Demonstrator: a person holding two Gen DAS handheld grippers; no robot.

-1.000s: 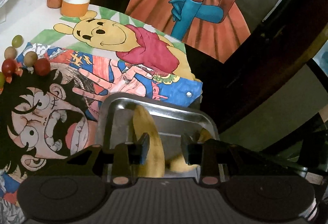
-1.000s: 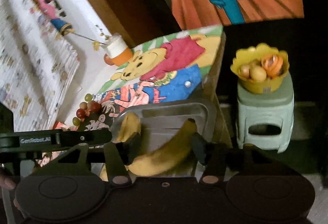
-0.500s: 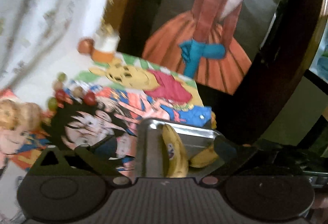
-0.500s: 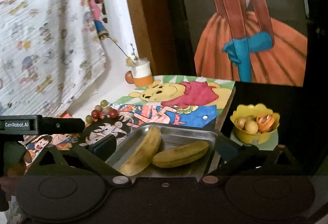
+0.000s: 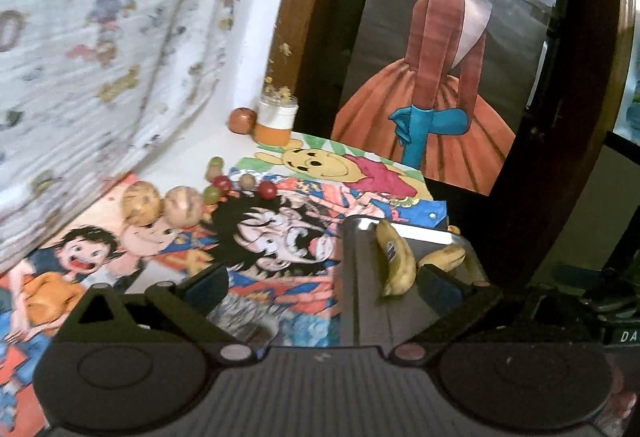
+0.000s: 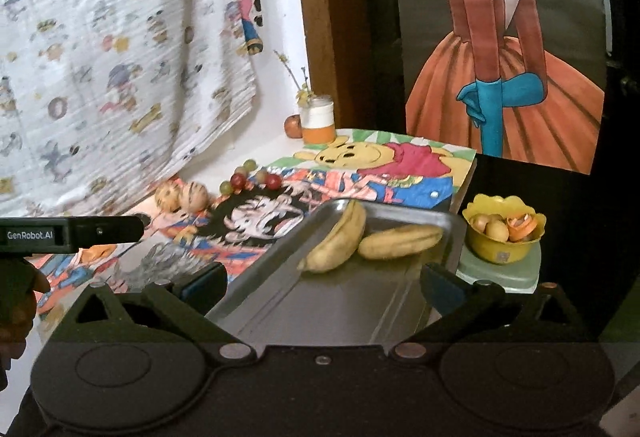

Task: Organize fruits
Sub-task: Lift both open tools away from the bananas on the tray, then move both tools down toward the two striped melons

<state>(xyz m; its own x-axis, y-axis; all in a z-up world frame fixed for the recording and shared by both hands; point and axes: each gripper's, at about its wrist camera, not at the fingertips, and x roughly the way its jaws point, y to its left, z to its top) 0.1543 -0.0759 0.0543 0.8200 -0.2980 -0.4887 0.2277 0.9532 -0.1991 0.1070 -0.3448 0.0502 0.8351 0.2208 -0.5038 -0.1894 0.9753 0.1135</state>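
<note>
Two bananas (image 6: 340,237) lie side by side in a steel tray (image 6: 340,313) on the cartoon-printed table; they also show in the left wrist view (image 5: 394,257), in the same tray (image 5: 356,277). My right gripper (image 6: 322,287) is open and empty, raised above the tray's near end. My left gripper (image 5: 320,283) is open and empty, near the tray's left rim. Small red and green grapes (image 6: 248,175) and two striped round fruits (image 6: 182,197) lie further back; both also show in the left wrist view, the grapes (image 5: 236,185) and the round fruits (image 5: 162,203).
A white-and-orange jar (image 6: 318,121) with a red fruit (image 6: 293,126) beside it stands at the back by the wall. A yellow bowl of fruit (image 6: 502,227) sits on a green stool right of the table. The left gripper's body (image 6: 68,233) juts in at left.
Both grippers opened, let go of the bananas and pulled back and up from the tray. Both bananas now lie free in the tray.
</note>
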